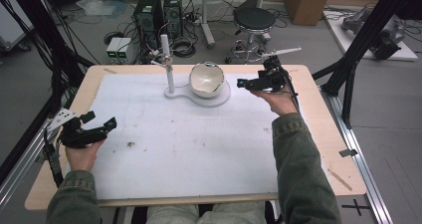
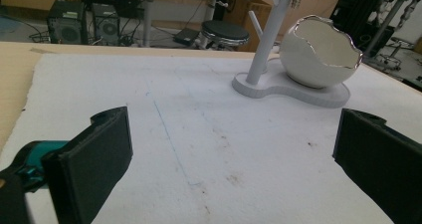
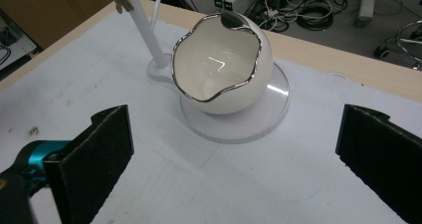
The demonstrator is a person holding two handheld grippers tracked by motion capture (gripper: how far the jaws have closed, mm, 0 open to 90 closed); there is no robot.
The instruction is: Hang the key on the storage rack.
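Note:
A white egg-shaped bowl (image 1: 206,78) with a jagged silver rim sits on a white stand base (image 1: 219,98) at the far middle of the mat. Its inside looks empty (image 3: 224,69). A white branched post (image 1: 168,69) rises from the same base, and a small metal item (image 3: 117,2) hangs from one branch. My right gripper (image 1: 241,83) is open just right of the bowl, jaws wide apart and facing it (image 3: 234,112). My left gripper (image 1: 102,119) is open at the near left, holding nothing, and looks across the mat (image 2: 234,117) toward the bowl (image 2: 318,55).
A white mat (image 1: 189,144) covers most of the wooden table (image 1: 328,149); a small dark speck (image 1: 131,144) lies on it. Beyond the far edge stand a stool (image 1: 254,20) and computer towers (image 1: 154,12). Black frame posts (image 1: 363,40) rise at the right.

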